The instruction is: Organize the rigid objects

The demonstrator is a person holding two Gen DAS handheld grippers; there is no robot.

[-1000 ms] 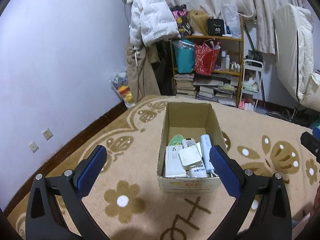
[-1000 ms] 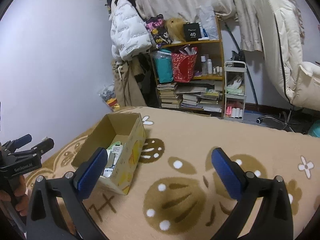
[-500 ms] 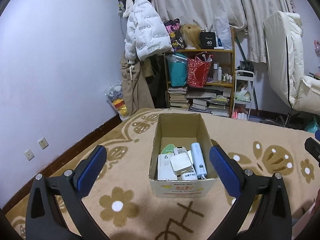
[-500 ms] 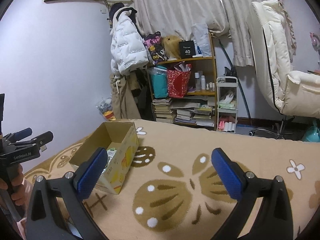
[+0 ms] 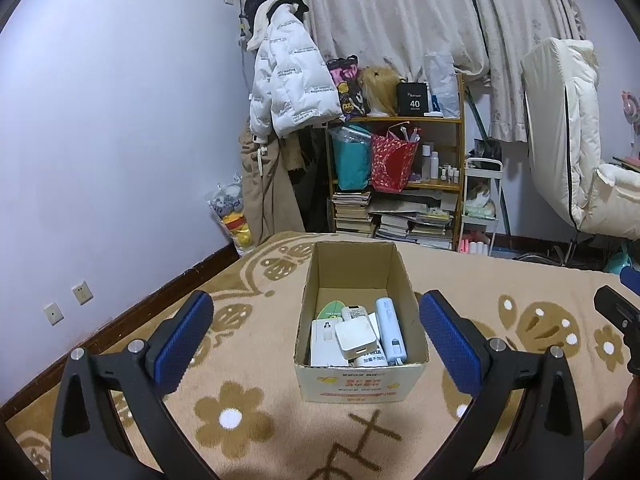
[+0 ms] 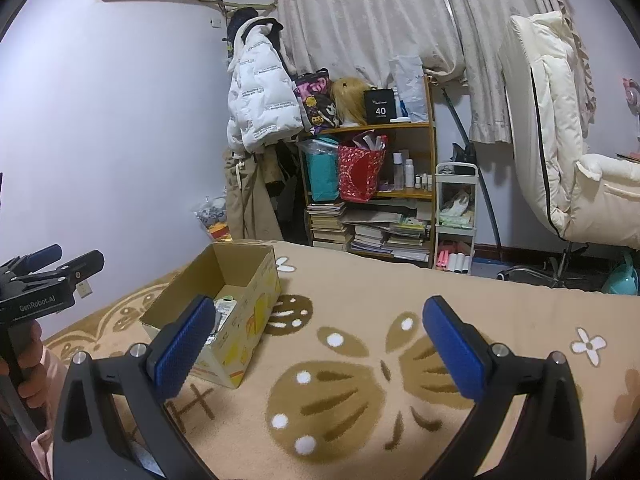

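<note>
- Right now the left gripper (image 5: 316, 330) hangs above the patterned blanket (image 5: 248, 364), its blue pads spread wide and holding nothing.
- Seen from the left wrist, the cardboard box (image 5: 360, 380) stands on the blanket straight ahead, framed between those two pads.
- Inside the box, at its near end, lie a white square adapter (image 5: 357, 339), a pale blue cylinder (image 5: 390, 330) to its right, a flat white device (image 5: 323, 342) to its left and a green oval piece (image 5: 331, 309) further back; the far half of the box floor is bare.
- Off to the right, the right gripper (image 6: 318, 348) is likewise wide open and empty, over a butterfly motif on the blanket.
- From the right wrist the box (image 6: 248, 320) sits left of centre, partly behind the left pad.
- Against the far wall stand a wooden shelf (image 5: 436, 120) with bags and books, and a white puffer jacket (image 5: 292, 84) hanging left of it.
</note>
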